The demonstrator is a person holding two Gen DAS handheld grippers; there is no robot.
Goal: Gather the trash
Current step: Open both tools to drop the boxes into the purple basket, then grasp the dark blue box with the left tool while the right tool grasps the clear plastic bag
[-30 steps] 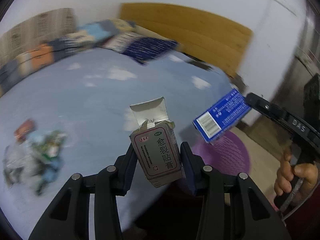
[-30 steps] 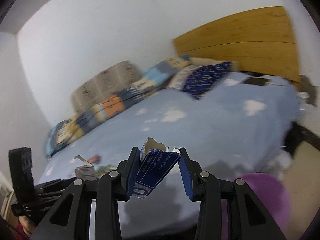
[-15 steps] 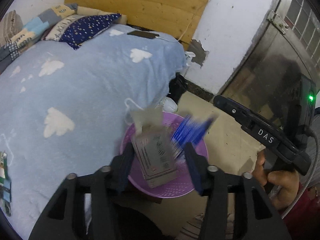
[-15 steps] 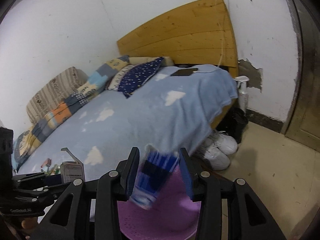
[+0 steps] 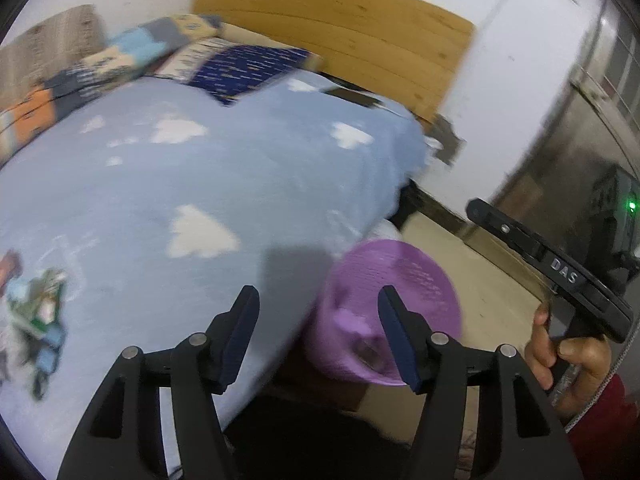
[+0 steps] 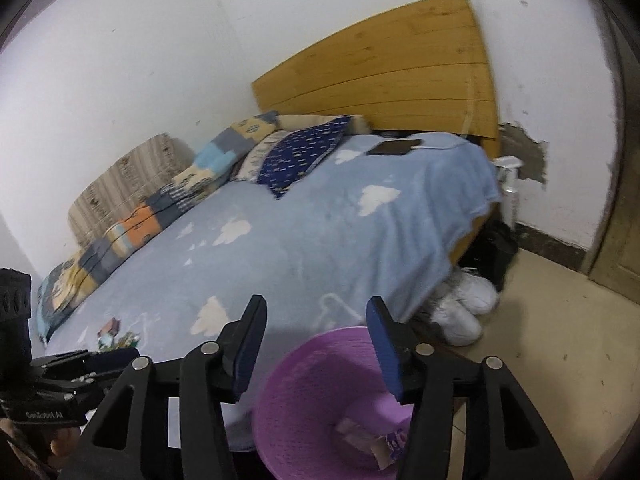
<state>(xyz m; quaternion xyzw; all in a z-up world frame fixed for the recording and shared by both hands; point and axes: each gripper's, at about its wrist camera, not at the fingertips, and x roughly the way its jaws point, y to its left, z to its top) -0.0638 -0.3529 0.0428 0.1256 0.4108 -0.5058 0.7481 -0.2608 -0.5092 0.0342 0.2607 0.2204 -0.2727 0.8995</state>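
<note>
A purple trash basket (image 6: 304,392) stands on the floor beside the bed; it also shows in the left wrist view (image 5: 416,280). Boxes lie at its bottom (image 6: 372,440). My left gripper (image 5: 318,304) is open and empty, over the bed's edge and the basket. My right gripper (image 6: 316,316) is open and empty, above the basket. A pile of trash wrappers (image 5: 36,312) lies on the blue blanket at the left; it also shows in the right wrist view (image 6: 116,334).
The bed with a blue cloud-print blanket (image 6: 320,232) fills the middle. Pillows (image 6: 296,152) and a wooden headboard (image 6: 392,72) are at the back. A dark phone (image 6: 394,147) lies on the blanket. White shoes (image 6: 460,304) sit by the bed. A metal door (image 5: 580,140) is at right.
Both grippers have opened and let go of their boxes, which dropped into the purple basket. The left view has swung back toward the bed.
</note>
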